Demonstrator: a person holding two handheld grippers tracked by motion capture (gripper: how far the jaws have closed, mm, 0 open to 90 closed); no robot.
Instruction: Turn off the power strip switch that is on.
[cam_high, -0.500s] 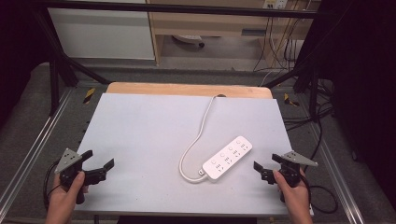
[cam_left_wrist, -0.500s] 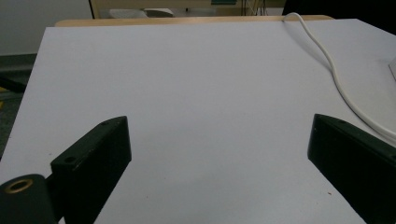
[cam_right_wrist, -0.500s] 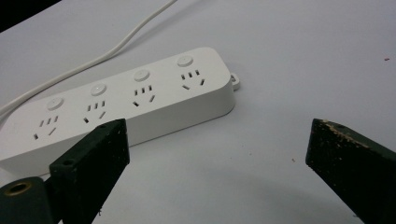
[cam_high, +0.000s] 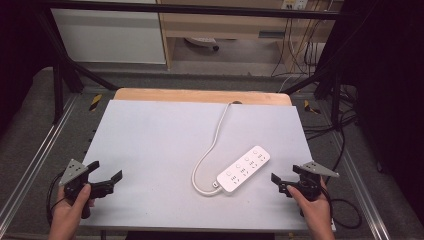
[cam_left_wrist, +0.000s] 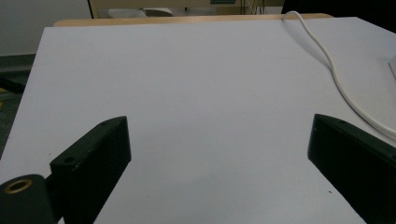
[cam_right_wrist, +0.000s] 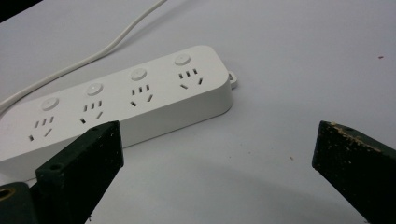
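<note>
A white power strip (cam_high: 243, 170) with several sockets lies slanted on the white table top (cam_high: 150, 135), right of the middle. Its white cable (cam_high: 212, 145) loops left, then runs to the far edge. My right gripper (cam_high: 286, 174) is open, just right of the strip and apart from it. In the right gripper view the power strip (cam_right_wrist: 126, 102) lies beyond the open right gripper (cam_right_wrist: 219, 128), nothing between the jaws. My left gripper (cam_high: 107, 170) stands open at the near left over bare table. The left gripper view has the left gripper (cam_left_wrist: 219, 122) open and the cable (cam_left_wrist: 327, 56) at its right.
A wooden strip (cam_high: 200, 95) borders the table's far edge. Metal rails (cam_high: 30, 165) run along both sides. Dark cables (cam_high: 345, 205) lie on the floor at the right. A cabinet (cam_high: 110, 35) and shelving stand beyond the table.
</note>
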